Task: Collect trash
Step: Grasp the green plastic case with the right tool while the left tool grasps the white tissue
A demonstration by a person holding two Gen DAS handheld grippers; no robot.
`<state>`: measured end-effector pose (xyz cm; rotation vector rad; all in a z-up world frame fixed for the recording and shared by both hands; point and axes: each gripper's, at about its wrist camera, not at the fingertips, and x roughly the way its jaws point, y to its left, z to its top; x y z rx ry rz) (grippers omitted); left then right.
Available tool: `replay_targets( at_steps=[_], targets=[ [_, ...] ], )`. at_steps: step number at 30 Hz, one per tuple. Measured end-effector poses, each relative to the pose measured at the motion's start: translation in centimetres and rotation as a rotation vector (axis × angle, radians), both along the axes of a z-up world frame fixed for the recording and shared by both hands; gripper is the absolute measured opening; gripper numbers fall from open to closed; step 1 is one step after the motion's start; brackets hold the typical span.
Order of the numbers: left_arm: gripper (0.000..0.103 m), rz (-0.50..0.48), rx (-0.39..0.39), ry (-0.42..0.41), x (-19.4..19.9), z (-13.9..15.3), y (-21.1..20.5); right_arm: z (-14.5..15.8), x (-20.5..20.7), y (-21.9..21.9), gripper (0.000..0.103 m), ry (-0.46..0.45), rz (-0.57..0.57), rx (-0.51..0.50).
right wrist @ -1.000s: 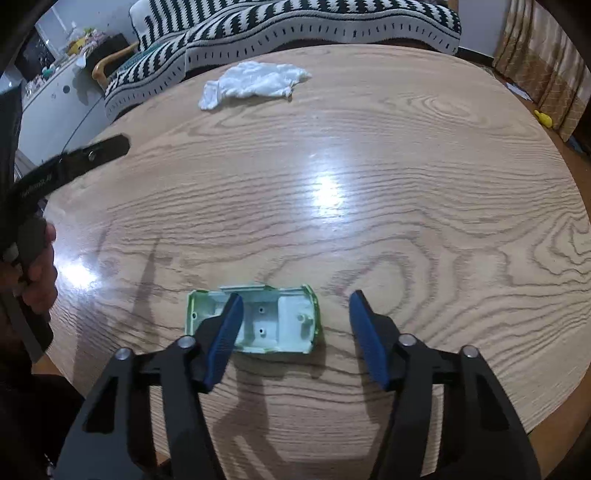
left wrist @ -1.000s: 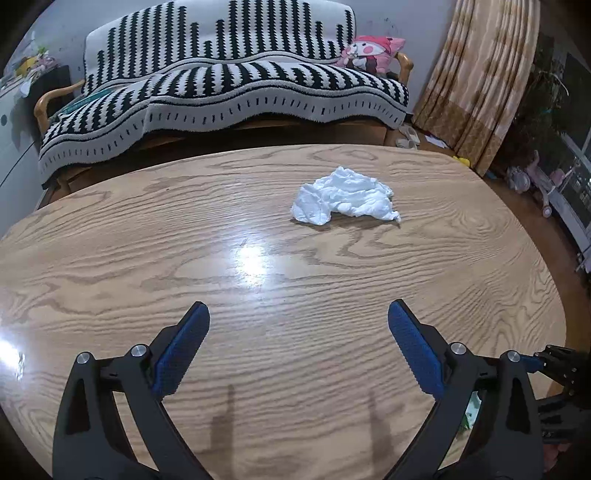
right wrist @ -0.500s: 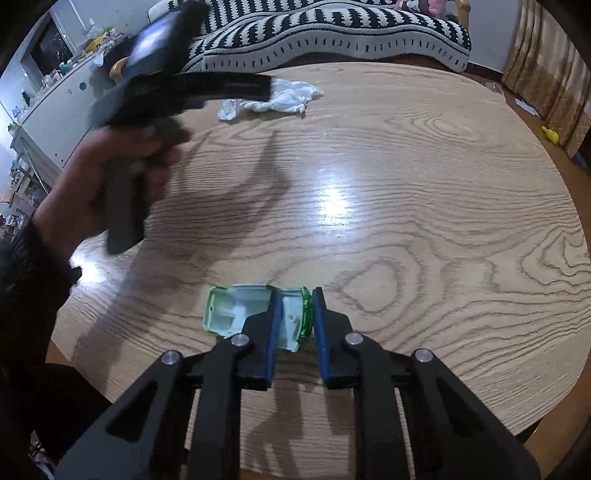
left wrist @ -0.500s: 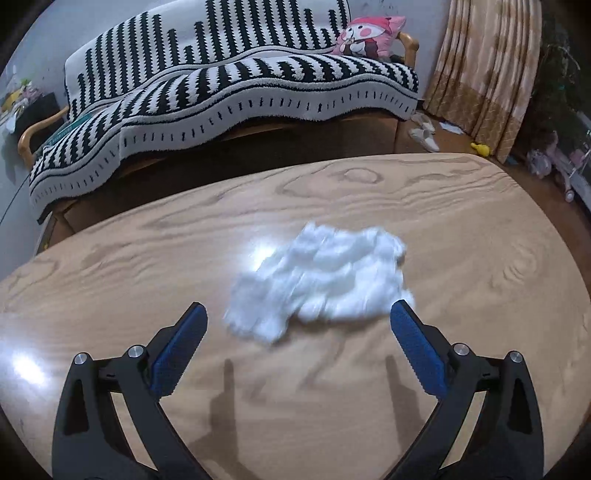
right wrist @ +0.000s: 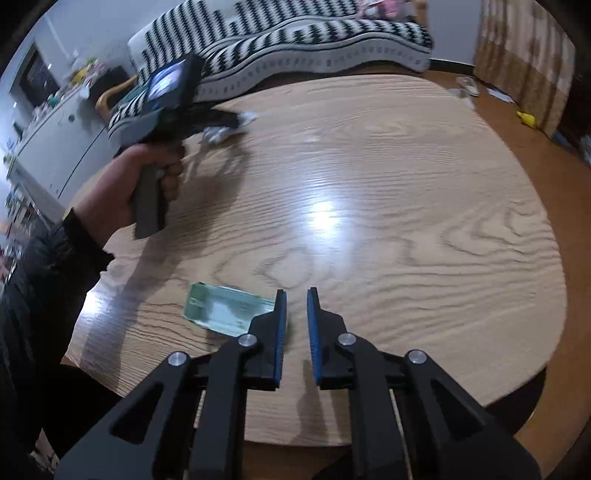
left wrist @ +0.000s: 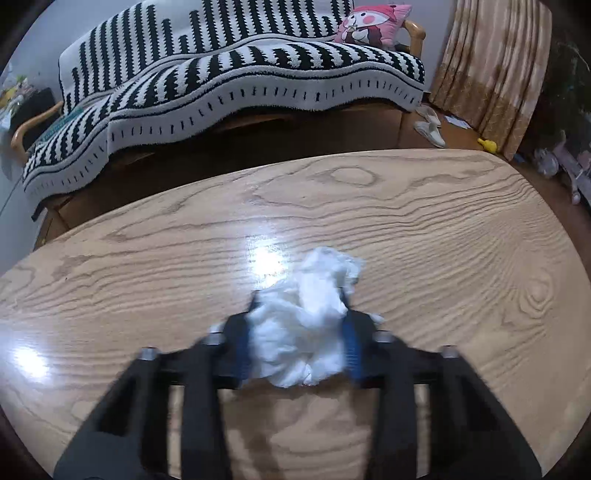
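In your left hand (right wrist: 122,192), the left gripper (left wrist: 299,332) is clamped on the crumpled white tissue (left wrist: 306,325): both blue pads (left wrist: 242,350) press into its sides and the wad bulges up and forward between them, its far tip reaching past the fingertips. The tissue sits low over the wooden table (left wrist: 443,240), toward the far-left part of the round top as your right wrist camera shows it, where the wad (right wrist: 221,131) appears only as a blurred pale lump under the black fingers; you cannot tell from either view whether it still touches the wood. Beyond the table edge on that side stands the sofa under its black-and-white striped blanket (left wrist: 229,85), with a pink cushion (left wrist: 373,26) at its right end. Moving right along the near edge of the table, you come to the green plastic tray (right wrist: 225,310), lying flat on the wood just left of your right gripper (right wrist: 295,306). The left blue pad (right wrist: 281,325) of that gripper covers the tray's right end, and the picture does not show whether it touches it. The jaws of your right gripper stand close together with a narrow slot of bare table visible between them, and nothing is held in that slot. Farther right the tabletop runs out to its curved rim, with the beige curtain (right wrist: 524,59) and a small yellow toy (right wrist: 526,118) on the floor beyond.
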<state>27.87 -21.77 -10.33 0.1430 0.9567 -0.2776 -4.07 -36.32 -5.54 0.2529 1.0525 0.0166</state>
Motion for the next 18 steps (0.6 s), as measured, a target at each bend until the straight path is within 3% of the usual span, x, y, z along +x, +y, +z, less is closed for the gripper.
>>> replay_targets(
  at_steps=[2, 4, 8, 10, 11, 13, 18],
  targets=[
    [0.025, 0.004, -0.027, 0.019, -0.8, 0.5, 0.2, 0.2, -0.8, -1.3, 0.009, -0.008, -0.039, 0.008],
    [0.023, -0.007, -0.008, -0.005, -2.0, 1.1, 0.0, 0.2, -1.4, -1.9, 0.009, -0.011, -0.054, 0.024],
    [0.022, -0.056, 0.009, -0.043, -6.0, 3.3, 0.3, 0.5, -1.5, -0.1, 0.012, -0.031, 0.062, 0.035],
    [0.022, -0.082, 0.016, -0.055, -8.6, 4.4, 1.1, 0.5, -1.2, 1.0, 0.052, -0.037, 0.093, 0.022],
    [0.022, -0.094, 0.022, -0.055, -10.1, 4.8, 1.7, 0.6, -1.0, 1.6, 0.091, -0.054, 0.118, 0.012],
    [0.022, -0.104, 0.024, -0.054, -12.2, 5.6, 2.9, 0.7, -0.6, 3.1, 0.095, -0.088, 0.172, -0.056],
    [0.022, -0.116, -0.008, -0.049, -16.4, 6.6, 5.6, -1.0, 1.4, 5.6, 0.095, -0.046, 0.277, -0.132]
  ],
)
